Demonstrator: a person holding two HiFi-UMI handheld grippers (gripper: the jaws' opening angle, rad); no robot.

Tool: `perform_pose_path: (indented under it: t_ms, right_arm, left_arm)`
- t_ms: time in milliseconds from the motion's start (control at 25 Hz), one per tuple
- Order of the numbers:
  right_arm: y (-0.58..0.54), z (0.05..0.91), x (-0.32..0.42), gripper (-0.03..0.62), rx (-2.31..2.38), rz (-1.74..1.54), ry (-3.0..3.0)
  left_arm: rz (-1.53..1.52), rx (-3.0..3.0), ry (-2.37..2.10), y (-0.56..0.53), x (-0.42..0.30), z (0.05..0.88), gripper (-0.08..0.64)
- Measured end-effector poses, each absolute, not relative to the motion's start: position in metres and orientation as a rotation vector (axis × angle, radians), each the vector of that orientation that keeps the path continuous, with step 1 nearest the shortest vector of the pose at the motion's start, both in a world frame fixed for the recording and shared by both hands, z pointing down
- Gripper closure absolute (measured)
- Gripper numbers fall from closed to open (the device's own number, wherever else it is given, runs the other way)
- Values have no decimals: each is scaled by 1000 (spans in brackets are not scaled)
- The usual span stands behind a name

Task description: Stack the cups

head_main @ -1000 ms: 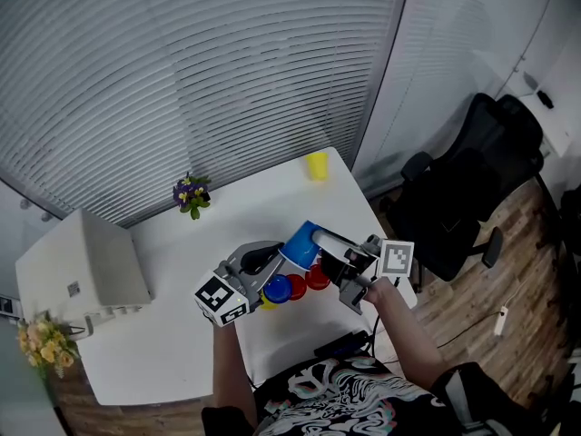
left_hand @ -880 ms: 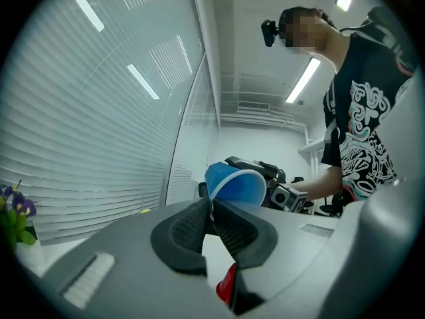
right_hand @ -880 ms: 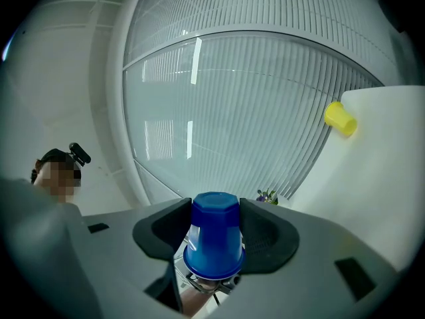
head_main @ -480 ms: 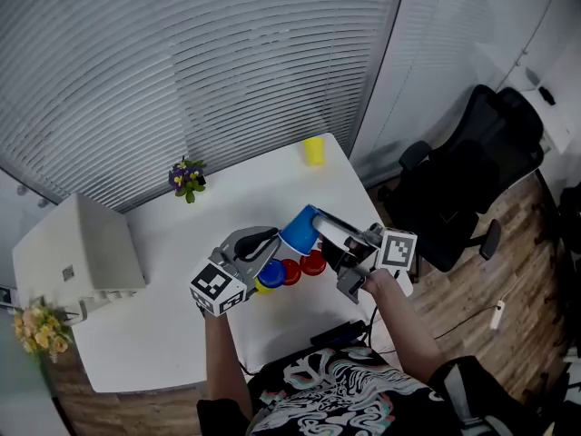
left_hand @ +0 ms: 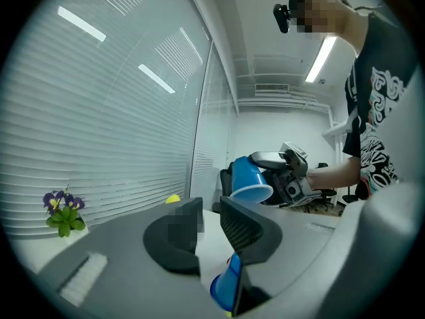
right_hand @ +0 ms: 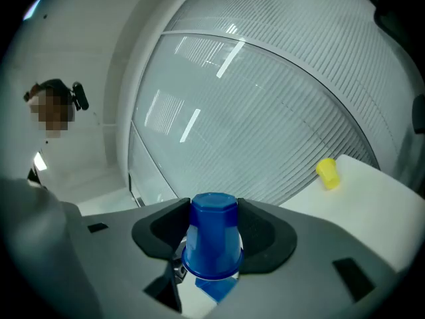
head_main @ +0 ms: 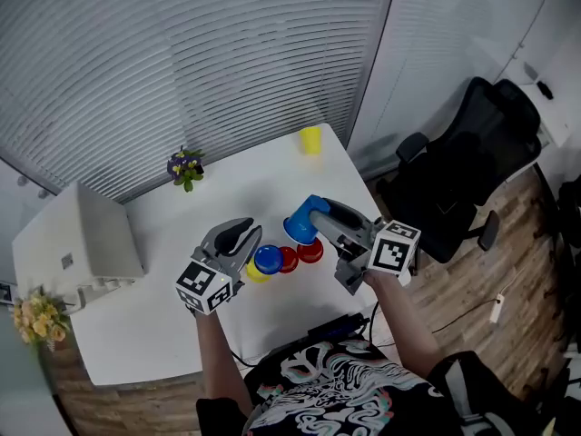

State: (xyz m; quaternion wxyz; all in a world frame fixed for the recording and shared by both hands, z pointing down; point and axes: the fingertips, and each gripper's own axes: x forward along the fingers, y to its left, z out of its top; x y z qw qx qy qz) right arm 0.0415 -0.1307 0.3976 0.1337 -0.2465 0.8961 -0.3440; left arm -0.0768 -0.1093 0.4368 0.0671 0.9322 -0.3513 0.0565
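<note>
My right gripper is shut on a blue cup, held above the table with its base toward the far side; in the right gripper view that blue cup fills the gap between both pads. My left gripper hangs to its left, apart from it. Its jaws are opening, with only a narrow gap and nothing between the pads. On the table between the grippers stand a blue cup, two red cups and a yellow cup. A lone yellow cup stands at the far edge.
A white table carries a white box at the left, purple flowers at the back and yellow flowers at the near left corner. A black office chair stands to the right. A black cable lies at the near edge.
My left gripper has drawn back to the left, away from the held blue cup, and its jaws have parted slightly. The right gripper keeps the cup and has lifted it a little.
</note>
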Motion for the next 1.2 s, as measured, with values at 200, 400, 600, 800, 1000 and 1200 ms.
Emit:
perform_pose_path:
  t_ms: [200, 400, 600, 800, 1000, 1200]
  right_arm:
    - [-121, 411, 36, 373, -827, -871, 2743]
    - [-112, 436, 29, 373, -956, -709, 2917]
    - [-102, 452, 24, 371, -1037, -569, 3032]
    - [-99, 460, 21, 370, -1096, -424, 3113]
    - [-96, 475, 18, 370, -1122, -371, 3147]
    - [-95, 486, 15, 370, -1149, -331, 3165]
  left_arm:
    - [124, 2726, -1114, -95, -90, 443, 477]
    - [83, 2646, -1199, -85, -108, 452, 474]
    - [22, 2582, -1213, -77, -114, 455, 472]
    - [8, 2543, -1252, -72, -114, 459, 460]
    - [13, 2520, -1266, -68, -115, 465, 460]
    - [14, 2509, -1269, -67, -117, 469, 460]
